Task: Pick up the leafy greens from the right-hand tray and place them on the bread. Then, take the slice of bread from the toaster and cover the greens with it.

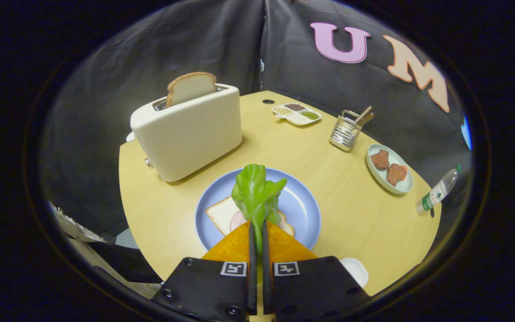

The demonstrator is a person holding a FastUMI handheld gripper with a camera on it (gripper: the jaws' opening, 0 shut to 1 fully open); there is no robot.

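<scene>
Gripper (257, 232): I am holding it over the near side of the plate; its fingers are closing almost together and pinching the greens by the stem end.
Greens (256, 192): they are standing up from between my fingertips, leaf end hanging above the middle of the plate.
Plate (304, 203): it is sitting toward the table's near edge, just ahead of my fingers.
Bread (219, 214): one slice is lying on the plate's near-left part, partly hiding behind my fingers, with a pale pink round slice (238, 220) resting on it.
Toaster (188, 134): it is standing toward the table's left edge, beyond the plate and apart from it.
Toast (191, 87): a slice is sticking up out of the toaster's slot.
Table (351, 223): it is carrying everything listed here.
Divided dish (296, 113): it is sitting near the far edge, holding small heaps of grains in separate compartments.
Holder (346, 131): a metal cup is standing right of the divided dish, with sticks leaning out of it.
Tray (389, 168): it is lying near the right edge, holding two brown pieces.
Bottle (437, 191): it is lying at the right edge, beyond the tray.
White dish (356, 269): its corner is showing at the near edge, just right of my fingers.
</scene>
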